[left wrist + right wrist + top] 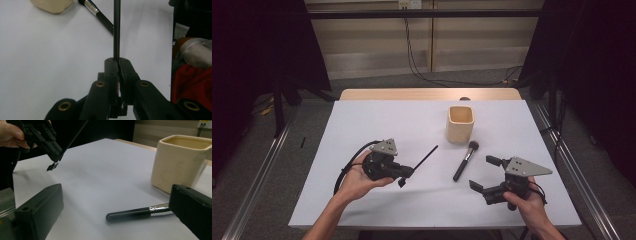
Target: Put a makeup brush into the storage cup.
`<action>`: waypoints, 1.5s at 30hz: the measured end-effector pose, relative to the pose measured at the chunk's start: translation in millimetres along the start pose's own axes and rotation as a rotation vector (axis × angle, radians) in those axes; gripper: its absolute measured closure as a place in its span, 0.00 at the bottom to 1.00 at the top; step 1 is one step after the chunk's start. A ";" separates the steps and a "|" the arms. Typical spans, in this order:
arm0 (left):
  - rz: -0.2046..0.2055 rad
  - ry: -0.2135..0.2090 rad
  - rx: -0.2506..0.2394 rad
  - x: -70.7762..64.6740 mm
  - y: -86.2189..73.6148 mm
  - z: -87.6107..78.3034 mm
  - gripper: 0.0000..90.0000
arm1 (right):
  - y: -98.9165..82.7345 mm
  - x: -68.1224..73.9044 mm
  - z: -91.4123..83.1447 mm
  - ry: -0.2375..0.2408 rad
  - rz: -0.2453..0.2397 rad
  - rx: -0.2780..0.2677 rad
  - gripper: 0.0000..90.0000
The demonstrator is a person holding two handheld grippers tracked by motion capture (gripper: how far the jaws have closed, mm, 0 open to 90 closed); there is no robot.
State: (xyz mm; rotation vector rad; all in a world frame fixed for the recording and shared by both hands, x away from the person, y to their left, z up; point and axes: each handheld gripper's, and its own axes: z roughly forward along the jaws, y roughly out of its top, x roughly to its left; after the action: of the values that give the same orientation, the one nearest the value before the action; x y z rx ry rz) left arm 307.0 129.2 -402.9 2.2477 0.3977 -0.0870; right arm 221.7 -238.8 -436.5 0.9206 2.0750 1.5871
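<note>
Your two black claws, left point(403, 176) and right point(484, 175), carry grey three-cornered plates, brass-ringed screws, trailing black cables; forearms bare.

the left forearm comes in from the bottom edge, angled up and to the right, its hand point(357, 179) cupped under the left gripper point(403, 175), which is lifted off the surface with jaws pressed together. the right hand point(524, 200) grips the right gripper point(484, 172) from below, jaws spread wide apart, pointing left, low over the surface.
</note>
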 end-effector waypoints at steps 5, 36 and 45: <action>0.029 -0.032 0.042 -4.4 3.4 6.2 0.95 | 6.3 0.5 8.9 0.037 -0.013 0.017 0.00; 0.155 -0.083 0.338 -21.5 26.6 19.4 0.95 | 39.3 6.1 46.3 0.273 -0.083 0.289 0.00; 0.183 -0.088 0.424 -20.4 30.7 22.8 0.95 | 50.5 6.0 59.1 0.352 -0.117 0.427 0.01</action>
State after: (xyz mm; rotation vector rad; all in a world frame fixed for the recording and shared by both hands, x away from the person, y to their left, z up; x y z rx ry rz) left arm 298.9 88.1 -391.3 2.6754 0.1315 -0.1882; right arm 269.0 -185.0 -405.5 0.6610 2.7308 1.3445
